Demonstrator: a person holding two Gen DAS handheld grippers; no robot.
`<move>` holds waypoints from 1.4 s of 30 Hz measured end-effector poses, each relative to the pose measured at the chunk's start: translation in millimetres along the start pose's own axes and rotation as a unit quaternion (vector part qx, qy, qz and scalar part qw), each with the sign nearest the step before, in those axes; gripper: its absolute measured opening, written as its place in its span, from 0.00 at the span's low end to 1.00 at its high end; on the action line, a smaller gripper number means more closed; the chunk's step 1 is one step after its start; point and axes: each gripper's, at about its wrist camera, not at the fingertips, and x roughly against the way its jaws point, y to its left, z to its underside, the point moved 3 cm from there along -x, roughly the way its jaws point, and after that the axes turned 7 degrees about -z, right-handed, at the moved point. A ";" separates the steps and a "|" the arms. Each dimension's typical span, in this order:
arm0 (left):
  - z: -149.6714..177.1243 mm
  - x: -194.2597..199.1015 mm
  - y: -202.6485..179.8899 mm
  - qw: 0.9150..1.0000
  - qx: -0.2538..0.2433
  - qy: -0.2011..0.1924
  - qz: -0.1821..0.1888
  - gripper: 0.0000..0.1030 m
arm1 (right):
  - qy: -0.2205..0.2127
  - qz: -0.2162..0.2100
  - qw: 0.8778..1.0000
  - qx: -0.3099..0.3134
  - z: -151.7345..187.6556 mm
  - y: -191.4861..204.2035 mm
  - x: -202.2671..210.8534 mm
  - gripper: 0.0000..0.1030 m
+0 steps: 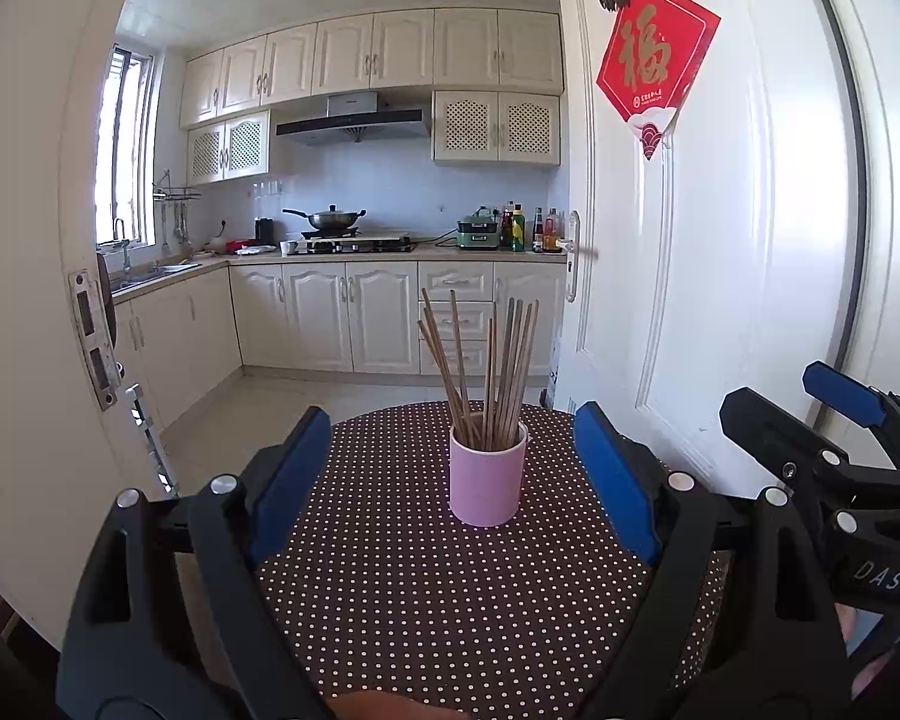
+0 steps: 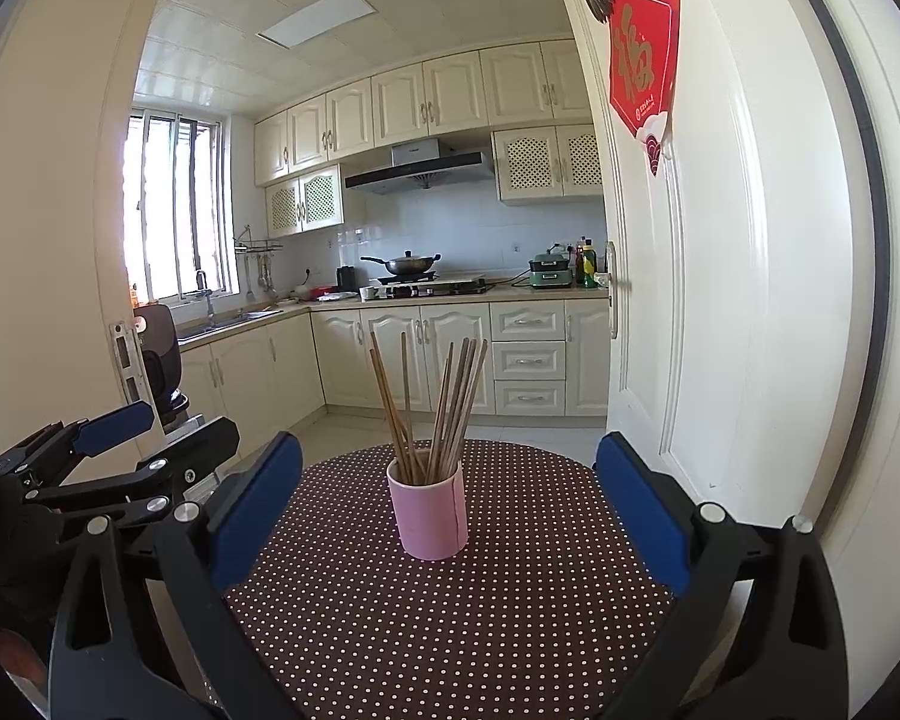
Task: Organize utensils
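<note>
In the left wrist view, the left gripper (image 1: pixel 453 480) is seen low in the frame with its blue pads spread wide and nothing between them; at the centre, the pink cup (image 1: pixel 487 477) stands upright on the dotted tablecloth (image 1: pixel 426 600), beyond the fingertips and untouched. A bunch of chopsticks (image 1: pixel 486 360) rises from the cup, fanned out and leaning against its rim. At the lower right of that frame the right gripper (image 1: pixel 810 414) is seen from the side, released and empty. In the right wrist view the same gripper's pads (image 2: pixel 258 510) are likewise held wide apart at the bottom of the frame, with the cup just left of centre and well clear of them. No chopstick lies loose on the cloth, so the task is judged either not yet begun or already finished; which one cannot be told. If sorting is still to be done, a forward reach to the cup would be called for, with one gripper steadying it while a single stick is pinched by the other.
</note>
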 end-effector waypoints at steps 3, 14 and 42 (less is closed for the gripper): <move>-0.4 1.8 0.4 1.000 0.000 -0.001 -0.002 0.80 | 0.000 -0.001 1.000 0.001 -0.3 1.7 1.1 0.92; 0.2 7.9 0.5 1.000 0.004 -0.003 0.002 0.80 | -0.002 0.001 1.000 0.004 -0.9 4.6 3.7 0.92; 1.6 7.5 -0.3 1.000 0.009 0.003 0.003 0.83 | -0.006 0.000 1.000 0.003 2.7 5.8 11.3 0.92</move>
